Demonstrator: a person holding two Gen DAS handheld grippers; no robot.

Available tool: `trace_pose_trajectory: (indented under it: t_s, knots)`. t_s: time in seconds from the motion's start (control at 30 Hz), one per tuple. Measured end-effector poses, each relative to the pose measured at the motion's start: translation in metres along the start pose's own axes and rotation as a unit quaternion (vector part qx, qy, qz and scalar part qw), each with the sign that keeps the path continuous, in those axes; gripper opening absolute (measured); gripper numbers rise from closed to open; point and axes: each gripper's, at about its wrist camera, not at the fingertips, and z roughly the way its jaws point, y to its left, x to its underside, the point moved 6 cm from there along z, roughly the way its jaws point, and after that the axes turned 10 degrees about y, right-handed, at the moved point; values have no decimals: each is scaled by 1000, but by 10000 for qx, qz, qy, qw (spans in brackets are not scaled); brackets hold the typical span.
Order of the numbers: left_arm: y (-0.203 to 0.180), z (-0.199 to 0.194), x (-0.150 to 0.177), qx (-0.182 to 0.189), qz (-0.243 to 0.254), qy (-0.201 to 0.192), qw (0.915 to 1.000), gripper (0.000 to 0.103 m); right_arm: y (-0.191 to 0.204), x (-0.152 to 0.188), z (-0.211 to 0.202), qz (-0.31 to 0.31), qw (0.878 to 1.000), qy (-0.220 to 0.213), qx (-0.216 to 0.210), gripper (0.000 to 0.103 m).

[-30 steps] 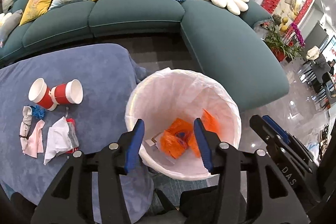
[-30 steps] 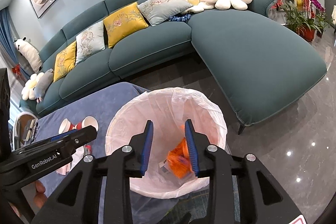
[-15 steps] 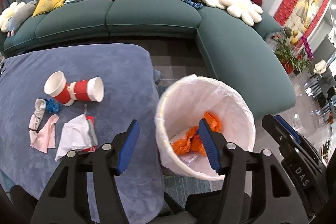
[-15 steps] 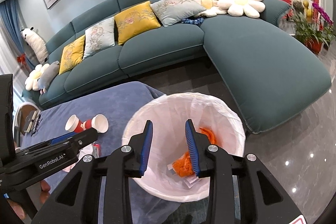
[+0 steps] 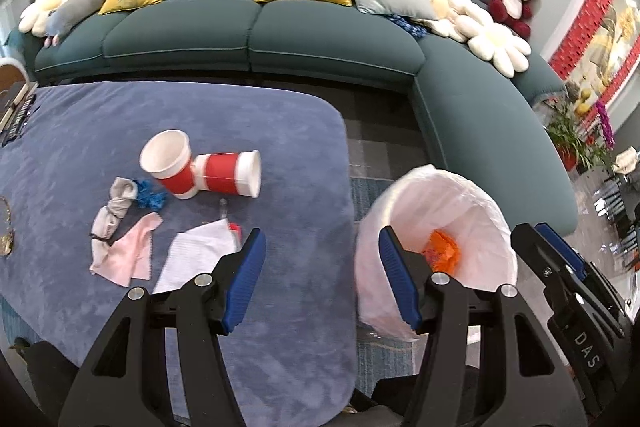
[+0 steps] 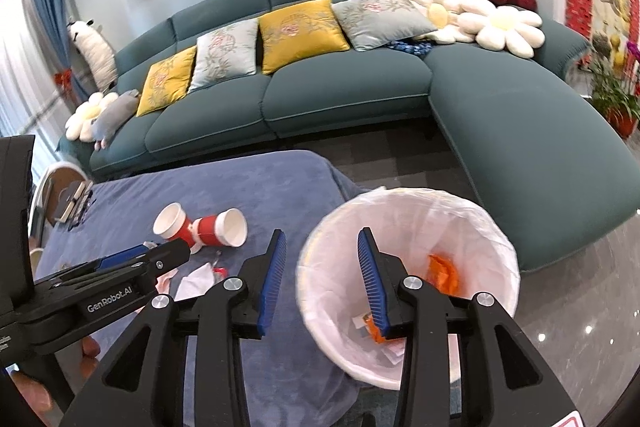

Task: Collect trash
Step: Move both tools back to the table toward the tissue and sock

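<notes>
A white-lined trash bin point(image 5: 480, 203) point(image 6: 320, 267) stands beside the blue-covered table point(image 5: 280, 131) point(image 6: 248, 179), with orange wrappers point(image 5: 442, 253) point(image 6: 442, 273) inside. On the table lie two red-and-white paper cups point(image 5: 200, 169) point(image 6: 200, 223), a white napkin point(image 5: 192, 259) point(image 6: 196, 277), a pink cloth point(image 5: 128, 253), a grey rag point(image 5: 114, 211) and a blue scrap point(image 5: 150, 197). My left gripper point(image 5: 322, 275) is open and empty, over the table's right edge by the bin. My right gripper point(image 6: 322, 275) is open and empty, straddling the bin's left rim.
A teal sectional sofa point(image 5: 320, 43) point(image 6: 520, 131) with cushions wraps behind the table and to the right of the bin. Dark items point(image 5: 16, 111) lie at the table's far left edge. A potted plant point(image 5: 576, 139) stands on the glossy floor at right.
Both grippers have swung left, from above the bin toward the table. The right gripper's jaws have opened wider. The bin now sits right of centre in both views.
</notes>
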Motion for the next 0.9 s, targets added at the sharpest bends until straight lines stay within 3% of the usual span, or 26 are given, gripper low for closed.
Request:
trace_pose_trajectory:
  t_s: [0.43,0.9]
  knots:
    - [75,-2,3,-435,-383,-47,9983,56,79,6,28,-704,9969,315,-150,43]
    - [205,24,23,-1507,-933,312,9837,56,162,39,93,-1313,9860,977,-309,49]
